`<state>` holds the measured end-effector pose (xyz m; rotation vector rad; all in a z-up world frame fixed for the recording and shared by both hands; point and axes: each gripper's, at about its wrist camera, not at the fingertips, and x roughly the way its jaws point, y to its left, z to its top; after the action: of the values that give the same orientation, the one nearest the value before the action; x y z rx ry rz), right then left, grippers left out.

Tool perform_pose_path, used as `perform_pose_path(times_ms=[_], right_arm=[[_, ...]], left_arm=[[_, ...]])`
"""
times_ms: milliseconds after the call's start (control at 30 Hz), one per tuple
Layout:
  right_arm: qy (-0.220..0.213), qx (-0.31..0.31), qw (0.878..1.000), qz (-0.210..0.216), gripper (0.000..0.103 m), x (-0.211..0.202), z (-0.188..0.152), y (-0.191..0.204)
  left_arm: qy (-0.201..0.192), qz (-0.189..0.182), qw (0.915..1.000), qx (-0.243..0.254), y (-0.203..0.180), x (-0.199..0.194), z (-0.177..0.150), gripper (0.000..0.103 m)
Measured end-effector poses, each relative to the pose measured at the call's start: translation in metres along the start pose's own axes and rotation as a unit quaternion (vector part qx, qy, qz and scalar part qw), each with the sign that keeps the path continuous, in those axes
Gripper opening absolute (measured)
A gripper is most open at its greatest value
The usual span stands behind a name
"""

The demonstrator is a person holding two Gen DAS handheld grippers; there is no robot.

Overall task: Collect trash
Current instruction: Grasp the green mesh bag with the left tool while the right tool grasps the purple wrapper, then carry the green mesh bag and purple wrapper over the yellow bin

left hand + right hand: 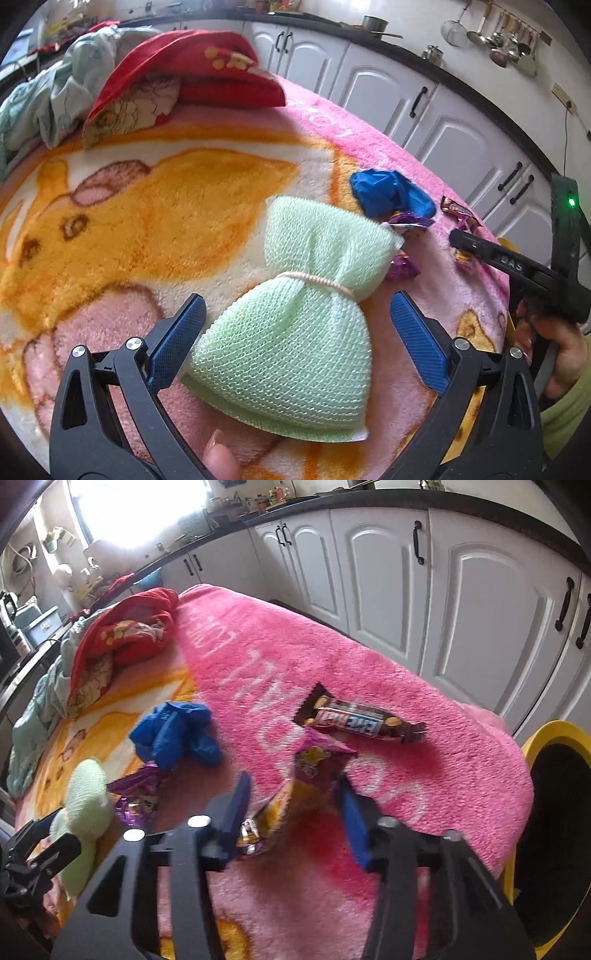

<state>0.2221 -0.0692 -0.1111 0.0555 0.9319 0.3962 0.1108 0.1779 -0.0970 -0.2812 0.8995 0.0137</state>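
My left gripper [297,304] is open, its blue pads either side of a pale green mesh sponge [295,325] tied with a cord, lying on the pink blanket [369,129]. My right gripper [293,786] is open around a purple and yellow snack wrapper [314,771]. A brown candy bar wrapper [360,718] lies just beyond it. A crumpled blue plastic bag [177,731] lies to the left, also in the left wrist view [391,194]. Small purple wrappers [404,267] lie beside the sponge. The sponge also shows in the right wrist view [85,805].
A yellow-rimmed bin [554,812] stands at the blanket's right edge. A red cloth [192,74] and pale clothes [55,92] are piled at the far end. White kitchen cabinets [461,590] run behind.
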Motion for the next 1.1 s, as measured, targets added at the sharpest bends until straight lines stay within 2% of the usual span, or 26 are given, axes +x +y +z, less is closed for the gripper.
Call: perform_pose_path(times_ms=[200,567,733,933,1100], right_arm=[[-0.001,-0.005,1.000,0.007,0.020,-0.004,-0.006,-0.008],[-0.009,-0.025,0.999,0.021,0.017,-0.021,-0.027,-0.004],[-0.013,-0.026,0.999,0.030,0.017,-0.030,-0.036,-0.004],[-0.019,-0.022,0.999,0.041,0.017,-0.041,-0.043,-0.005],[-0.025,-0.023,0.998,0.049,0.017,-0.049,-0.044,-0.005]], left_arm=[[0.008,0.003,0.9999,-0.006,0.004,0.000,-0.001,0.074],[0.011,0.007,0.9999,0.006,0.001,-0.004,-0.004,0.060],[0.008,0.004,0.9999,-0.005,0.003,-0.009,-0.002,0.058],[-0.031,0.000,0.9993,-0.021,0.004,-0.032,0.006,0.058],[-0.057,-0.007,0.9983,-0.011,-0.006,-0.049,0.011,0.058]])
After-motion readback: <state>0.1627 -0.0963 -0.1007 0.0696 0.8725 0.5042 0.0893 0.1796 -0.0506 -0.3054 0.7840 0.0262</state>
